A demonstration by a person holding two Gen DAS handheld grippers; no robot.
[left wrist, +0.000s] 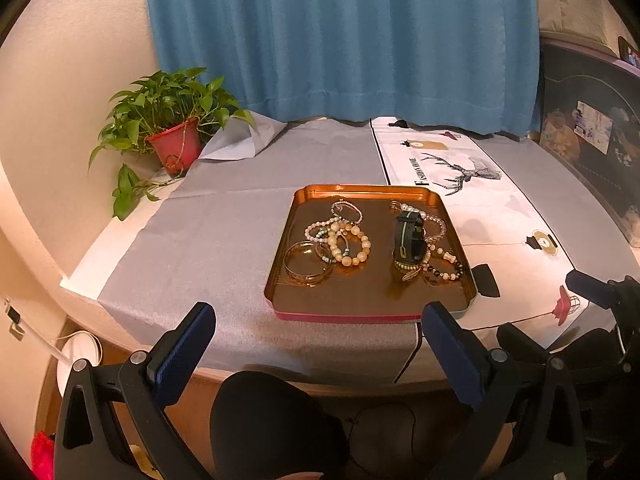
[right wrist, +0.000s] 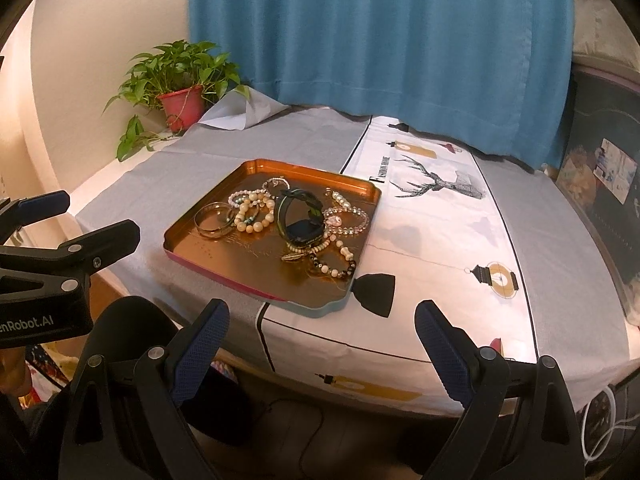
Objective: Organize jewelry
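**Two open grippers wait short of a tray of jewelry**

Both grippers are held off the near edge of the table, jaws spread wide, nothing between the pads and nothing touched. The copper tray (left wrist: 372, 300) sits on the tablecloth ahead of them. It lies straight ahead of the left gripper (left wrist: 316, 320), whose two fingers frame the tray's near edge. From the right gripper (right wrist: 320, 320) the tray lies ahead and to the left, near corner closest.

All the jewelry is inside the tray, in two loose heaps. The left heap holds a gold bangle (left wrist: 307, 265), lying flat and nearest the left gripper, touching a tangle of cream bead bracelets (left wrist: 347, 242). The right heap, a gap apart, holds a dark watch (left wrist: 408, 236) standing on its strap loop, among more bead strands (left wrist: 442, 268).

Judging by position, the left gripper has the shorter path to the bangle and the right to the watch. Heaped strands overlap, so this could be mid-sorting or gathered already.
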